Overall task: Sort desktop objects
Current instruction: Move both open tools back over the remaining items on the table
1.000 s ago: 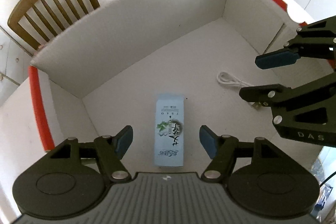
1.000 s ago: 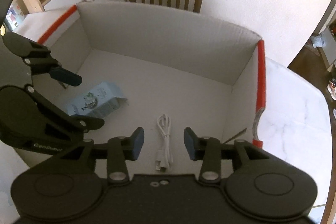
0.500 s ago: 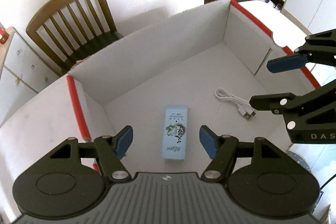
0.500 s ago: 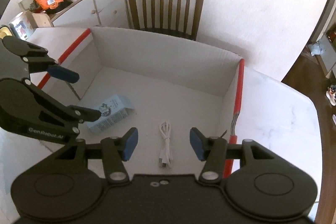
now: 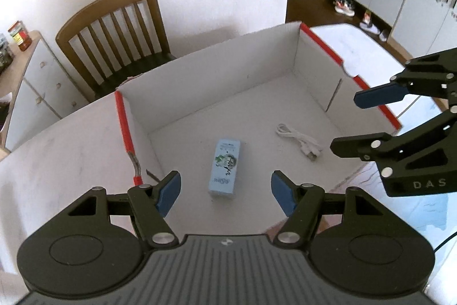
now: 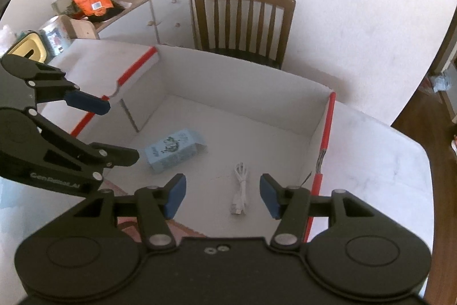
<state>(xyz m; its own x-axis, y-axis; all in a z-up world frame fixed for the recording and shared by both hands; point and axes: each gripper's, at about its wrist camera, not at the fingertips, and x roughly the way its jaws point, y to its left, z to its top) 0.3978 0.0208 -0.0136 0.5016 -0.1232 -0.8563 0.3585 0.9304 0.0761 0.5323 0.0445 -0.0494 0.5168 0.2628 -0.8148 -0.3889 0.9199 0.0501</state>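
A light blue carton [image 5: 225,166] [image 6: 173,149] lies flat on the floor of an open white cardboard box [image 5: 217,85] [image 6: 237,87] with red edge tape. A coiled white USB cable [image 5: 300,139] [image 6: 240,187] lies to its right in the box. My left gripper [image 5: 225,192] is open and empty, held above the box's near edge over the carton. My right gripper [image 6: 222,195] is open and empty, above the cable. Each gripper shows in the other's view: the right one [image 5: 368,119], the left one [image 6: 111,130].
The box's flaps [image 5: 57,139] [image 6: 368,145] are spread out flat at both sides. A brown wooden chair [image 5: 120,30] [image 6: 245,16] stands behind the box. A white cabinet [image 6: 160,7] with snack bags and jars is at the back left.
Both grippers have risen and pulled back from the box, so the carton and cable look smaller and farther. Both stay open and empty. The carton and cable have not moved.
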